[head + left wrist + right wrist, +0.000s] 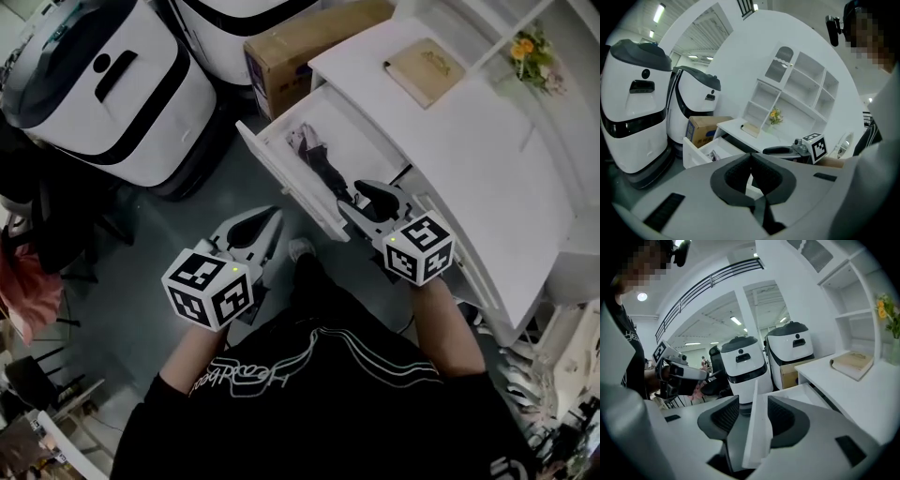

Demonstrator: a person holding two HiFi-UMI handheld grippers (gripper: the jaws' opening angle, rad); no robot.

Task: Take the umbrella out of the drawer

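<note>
black shirt [319, 403], white print | left gripper [274, 221], right gripper [360, 195]: white, black-marker cubes [208, 288]

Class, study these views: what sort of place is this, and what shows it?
Probably a robotics lab or test hall, not a home: big white robot units stand beside a white desk with shelves, under a high strip-lit ceiling.

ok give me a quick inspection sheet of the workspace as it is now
surface: white desk, drawer open
job's things: umbrella lying in drawer, untouched
clutter: book and flowers on desk; box beside it
grippers: left gripper jaws together, empty; right gripper jaws apart, astride drawer front
cables: nothing seen
surroundings: two white robots on floor, shelves over desk
</note>
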